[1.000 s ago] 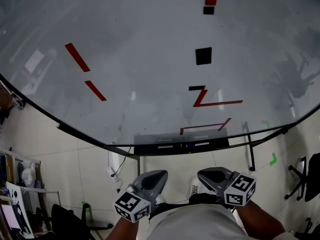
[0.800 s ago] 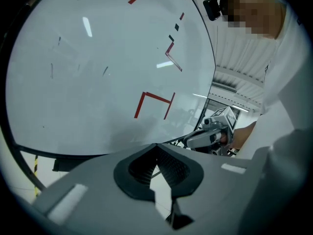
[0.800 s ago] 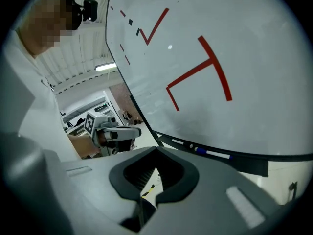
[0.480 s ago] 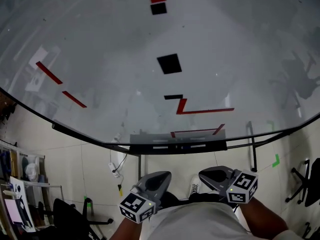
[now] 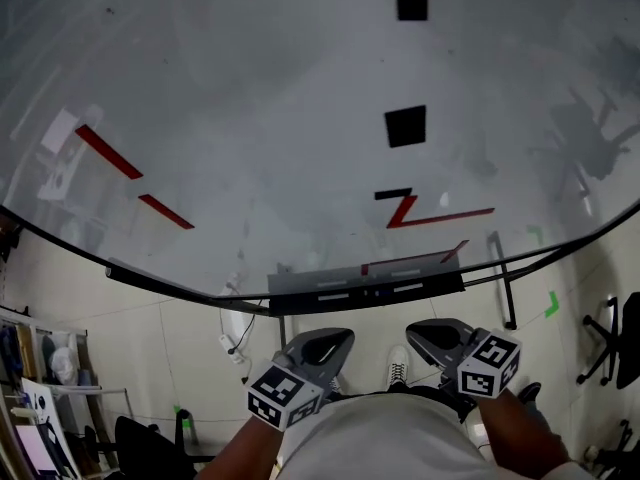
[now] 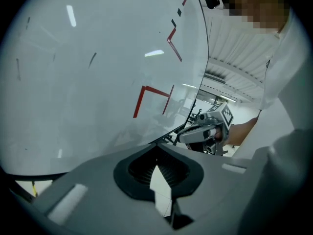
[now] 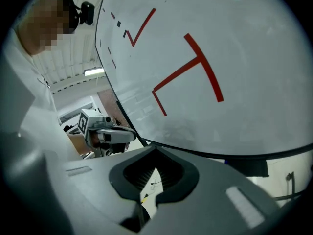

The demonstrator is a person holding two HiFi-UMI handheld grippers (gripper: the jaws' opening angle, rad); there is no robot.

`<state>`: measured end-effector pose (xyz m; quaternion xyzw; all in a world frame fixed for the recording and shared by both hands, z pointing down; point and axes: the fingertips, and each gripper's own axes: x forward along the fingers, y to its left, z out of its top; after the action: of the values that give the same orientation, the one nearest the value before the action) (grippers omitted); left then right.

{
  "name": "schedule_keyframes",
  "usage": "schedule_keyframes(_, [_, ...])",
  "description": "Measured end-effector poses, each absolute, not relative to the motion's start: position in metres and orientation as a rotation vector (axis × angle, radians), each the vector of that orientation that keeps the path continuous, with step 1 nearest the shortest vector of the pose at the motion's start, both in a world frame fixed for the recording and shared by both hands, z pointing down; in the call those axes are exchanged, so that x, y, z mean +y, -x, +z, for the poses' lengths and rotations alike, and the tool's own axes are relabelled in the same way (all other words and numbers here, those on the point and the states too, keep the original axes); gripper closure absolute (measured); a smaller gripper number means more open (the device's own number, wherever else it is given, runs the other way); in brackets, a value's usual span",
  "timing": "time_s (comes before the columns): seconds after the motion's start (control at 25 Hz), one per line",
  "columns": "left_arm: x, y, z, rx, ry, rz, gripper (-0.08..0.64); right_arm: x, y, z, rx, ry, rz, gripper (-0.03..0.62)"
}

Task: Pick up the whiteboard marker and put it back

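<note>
**Both tools clenched and empty, held low in front of the whiteboard**

You hold the left tool [image 5: 325, 346] and the right tool [image 5: 430, 336] close against your body, side by side and a little apart, tips aimed toward the whiteboard [image 5: 250, 118]. Neither touches the board.

In the left gripper view, your left tool's jaws are closed together with nothing between them; only a sliver of pale floor shows through the notch behind the tips. The right gripper view shows the same for your right tool: jaws pressed together, nothing gripped. Each camera also catches the other tool off to the side, with its marker cube.

The board carries red tape lines, among them a Z-shaped mark [image 5: 420, 213], and 2 black squares, the larger one [image 5: 405, 126] above that mark. Along the board's lower edge runs a dark tray [image 5: 365, 290], just ahead of your tools. 2 slim pale bars [image 5: 331, 295] lie in it. They are too small to tell whether either one is the whiteboard marker, and no view shows it anywhere else.

Below the tray, a white shoe [image 5: 398, 368] stands on the tiled floor [image 5: 180, 348] between your 2 tools.
</note>
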<state>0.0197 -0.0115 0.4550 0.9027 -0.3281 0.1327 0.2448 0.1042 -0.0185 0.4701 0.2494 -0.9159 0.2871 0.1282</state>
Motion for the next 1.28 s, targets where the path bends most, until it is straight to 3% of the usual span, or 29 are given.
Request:
schedule_keyframes(0.4, [-0.010, 0.000, 0.461, -0.801, -2.500, 0.371, 0.543, -0.025, -0.085, 0.481, -2.527, -0.773, 0.482, 0.591])
schedule_keyframes(0.52, [-0.008, 0.006, 0.463, -0.804, -2.494, 0.365, 0.543, -0.026, -0.084, 0.489, -2.457, -0.745, 0.352, 0.565])
schedule_keyframes(1.28, [-0.002, 0.022, 0.478, -0.882, -2.413, 0.332, 0.543, -0.040, -0.093, 0.531, -2.163, -0.682, 0.024, 0.558])
